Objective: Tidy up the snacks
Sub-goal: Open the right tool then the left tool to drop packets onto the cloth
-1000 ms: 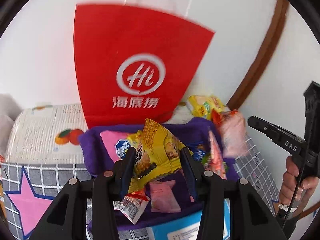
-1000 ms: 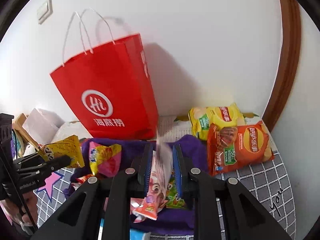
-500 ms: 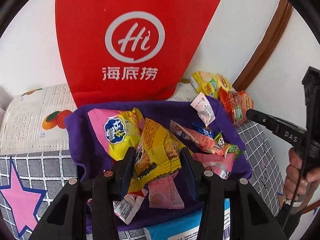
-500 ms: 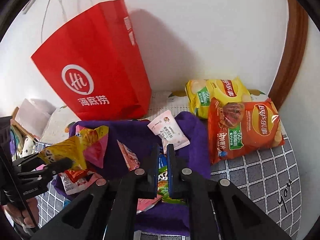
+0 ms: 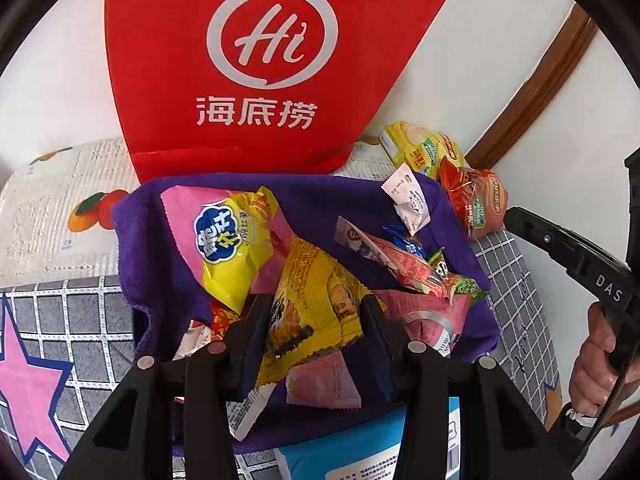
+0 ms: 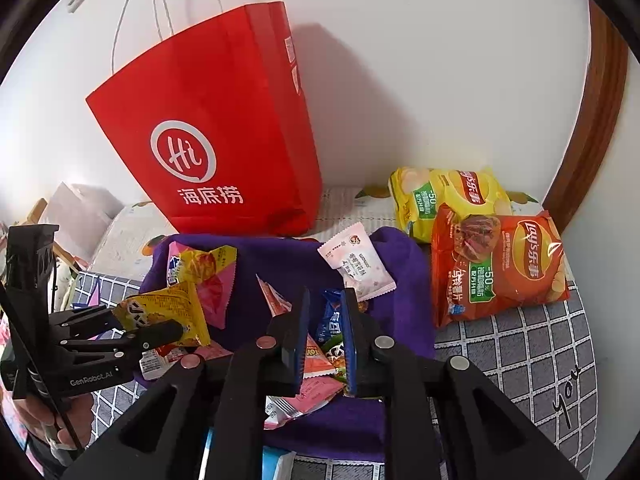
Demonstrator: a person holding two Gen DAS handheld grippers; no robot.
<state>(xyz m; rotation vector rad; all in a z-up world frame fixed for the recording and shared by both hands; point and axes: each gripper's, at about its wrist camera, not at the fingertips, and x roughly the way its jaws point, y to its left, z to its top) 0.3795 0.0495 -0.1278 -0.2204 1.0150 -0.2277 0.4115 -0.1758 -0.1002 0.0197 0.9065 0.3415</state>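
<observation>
Snacks sit in a heap on a purple cloth mid-frame, with a red paper bag with a white "Hi" logo standing behind it at the top. Left tongs are clamped on a crinkly yellow snack packet, held just over the pile. Right tongs are pretty much together, only a thin gap and nothing in it, low over the heap. Red chip bag and yellow chip bag lie off to the right on the grey checked sheet.
</observation>
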